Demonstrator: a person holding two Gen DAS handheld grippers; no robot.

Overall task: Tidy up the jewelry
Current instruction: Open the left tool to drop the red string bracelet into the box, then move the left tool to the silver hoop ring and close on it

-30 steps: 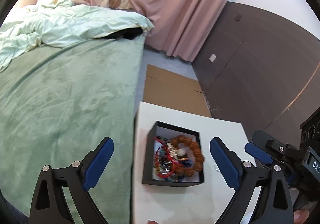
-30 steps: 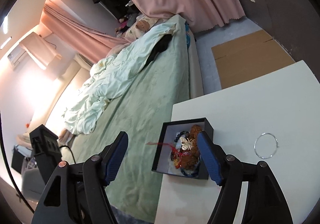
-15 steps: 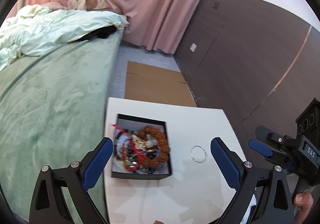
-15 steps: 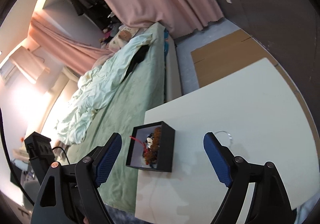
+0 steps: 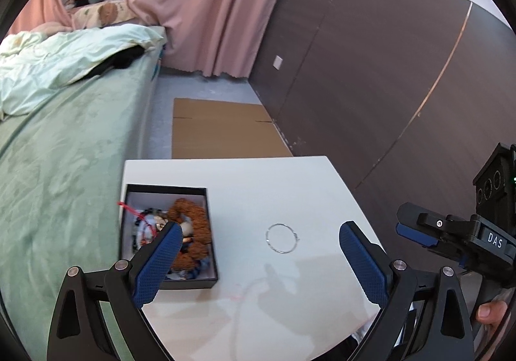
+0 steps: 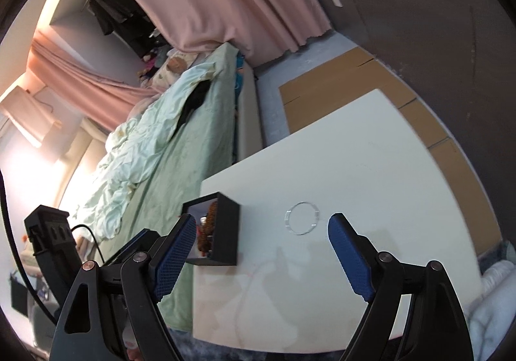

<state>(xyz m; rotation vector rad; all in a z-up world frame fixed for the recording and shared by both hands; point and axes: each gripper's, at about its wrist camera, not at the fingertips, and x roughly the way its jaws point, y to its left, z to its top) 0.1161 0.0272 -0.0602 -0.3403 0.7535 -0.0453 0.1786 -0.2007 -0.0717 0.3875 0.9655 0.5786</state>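
A black jewelry box point(image 5: 211, 280) sits at the left edge of the white table point(image 5: 258, 187), holding a brown bead bracelet point(image 5: 196, 225), red cord and several smaller pieces. A thin silver bangle point(image 5: 281, 238) lies flat on the table to the box's right. My left gripper point(image 5: 260, 229) hovers open above the table, its left finger overlapping the box, the bangle seen between its fingers. My right gripper point(image 6: 262, 222) is open too, with nothing between its pads; the bangle point(image 6: 301, 218) lies ahead of it and the box point(image 6: 225, 232) by its left finger.
A bed with a green cover point(image 5: 58, 167) runs along the table's left side. Flattened cardboard point(image 5: 222, 129) lies on the floor beyond the table, with a dark wall point(image 5: 387, 87) to the right. The right gripper point(image 5: 422, 232) shows at the left wrist view's right edge.
Both grippers have swung to the right over the table. The box has slid to the left in both views, and the bangle now lies between the fingers. The right jaws stand slightly wider.
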